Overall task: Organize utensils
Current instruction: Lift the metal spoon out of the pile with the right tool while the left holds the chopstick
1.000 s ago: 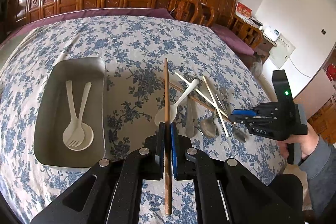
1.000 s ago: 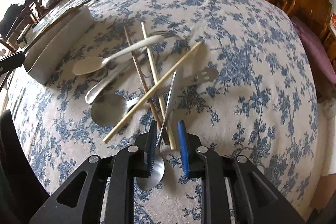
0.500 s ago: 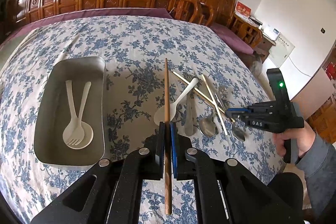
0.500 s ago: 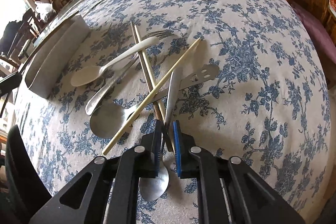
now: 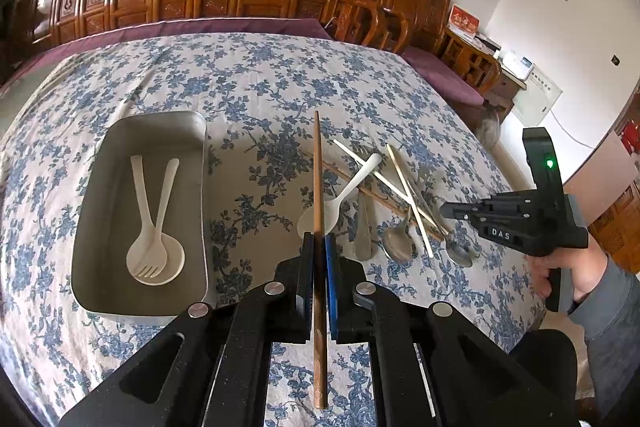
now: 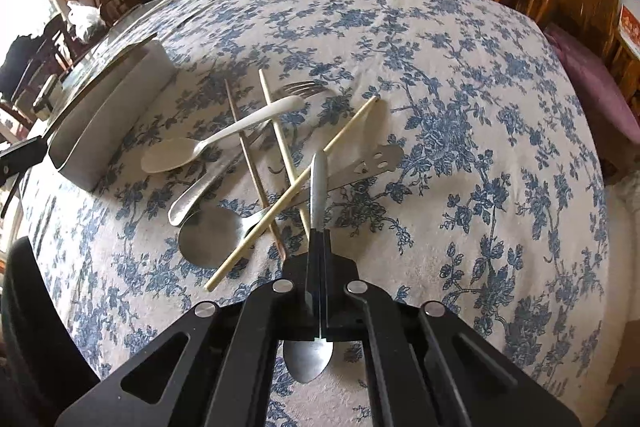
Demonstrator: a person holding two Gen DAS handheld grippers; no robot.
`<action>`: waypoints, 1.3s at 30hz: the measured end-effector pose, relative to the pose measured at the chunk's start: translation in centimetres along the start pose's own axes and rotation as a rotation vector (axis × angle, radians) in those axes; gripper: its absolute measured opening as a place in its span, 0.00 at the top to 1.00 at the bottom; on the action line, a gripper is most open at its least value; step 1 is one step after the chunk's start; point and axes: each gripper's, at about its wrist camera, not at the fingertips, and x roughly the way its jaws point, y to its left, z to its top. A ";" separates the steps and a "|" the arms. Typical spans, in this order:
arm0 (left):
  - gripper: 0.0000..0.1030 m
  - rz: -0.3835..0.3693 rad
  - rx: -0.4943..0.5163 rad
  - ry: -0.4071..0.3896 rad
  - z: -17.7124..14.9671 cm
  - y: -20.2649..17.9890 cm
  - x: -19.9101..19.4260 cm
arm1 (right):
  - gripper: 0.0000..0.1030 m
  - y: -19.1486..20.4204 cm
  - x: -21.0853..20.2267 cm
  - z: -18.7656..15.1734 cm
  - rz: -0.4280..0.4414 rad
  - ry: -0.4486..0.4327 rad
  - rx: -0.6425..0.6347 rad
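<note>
Left gripper (image 5: 319, 259): clamped on stiff, light wooden chopstick (image 5: 318, 179), mid-shaft.
Right gripper (image 6: 319, 247): closed on slick steel spoon (image 6: 318, 187), at its handle.

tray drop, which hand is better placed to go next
Left. The left gripper is shut on the brown chopstick, and the tray sits just to its left. The right gripper is shut on a metal spoon over the pile, with the tray farther away.
</note>
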 end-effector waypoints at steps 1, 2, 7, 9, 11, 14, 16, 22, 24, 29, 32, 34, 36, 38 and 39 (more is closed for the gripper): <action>0.96 0.000 -0.001 -0.001 0.0 0.1 -0.1 | 0.99 -0.1 0.0 0.0 -0.016 -0.003 0.005; 0.96 0.000 -0.003 -0.002 0.1 0.1 -0.1 | 0.99 -0.3 0.0 0.1 -0.030 -0.006 0.019; 0.96 0.000 -0.001 -0.006 0.0 0.1 -0.3 | 0.98 -0.8 0.8 0.3 -0.040 0.000 0.036; 0.96 0.000 -0.001 -0.005 0.0 0.1 -0.3 | 0.98 -0.4 1.3 0.3 -0.022 0.011 0.022; 0.96 0.000 -0.001 -0.005 0.0 0.1 -0.3 | 0.97 0.0 1.6 0.2 -0.022 0.019 0.009; 0.96 0.000 -0.002 -0.003 -0.1 0.0 -0.3 | 0.85 -0.1 1.7 0.4 -0.037 0.013 0.014; 0.96 -0.001 -0.003 -0.003 -0.1 0.1 -0.3 | 0.78 -0.1 1.7 0.5 -0.032 0.016 0.015; 0.96 -0.003 -0.001 -0.002 -0.2 0.1 -0.2 | 0.78 0.2 1.5 0.7 -0.019 0.008 0.011; 0.96 -0.001 0.000 0.000 -0.2 0.0 -0.2 | 0.78 0.4 2.2 0.7 -0.033 0.029 0.002; 0.96 -0.001 0.009 0.005 -0.2 -0.3 -0.1 | 0.89 0.0 2.7 1.0 -0.028 0.023 0.032; 0.96 -0.001 0.015 0.002 0.0 -0.3 -0.2 | 0.91 0.0 2.4 0.9 -0.015 0.013 0.034; 0.96 -0.001 0.013 0.000 0.0 -0.2 -0.3 | 0.93 0.1 2.1 0.7 -0.028 0.007 0.024; 0.96 -0.003 0.011 -0.001 0.0 -0.1 -0.4 | 0.93 -0.1 1.4 0.7 -0.037 -0.013 0.033; 0.96 -0.003 0.012 0.000 0.0 -0.1 -0.4 | 0.93 -0.2 0.7 0.7 -0.039 -0.028 0.037; 0.96 -0.003 0.013 0.000 0.0 -0.1 -0.4 | 0.93 -0.2 0.4 0.7 -0.039 -0.033 0.033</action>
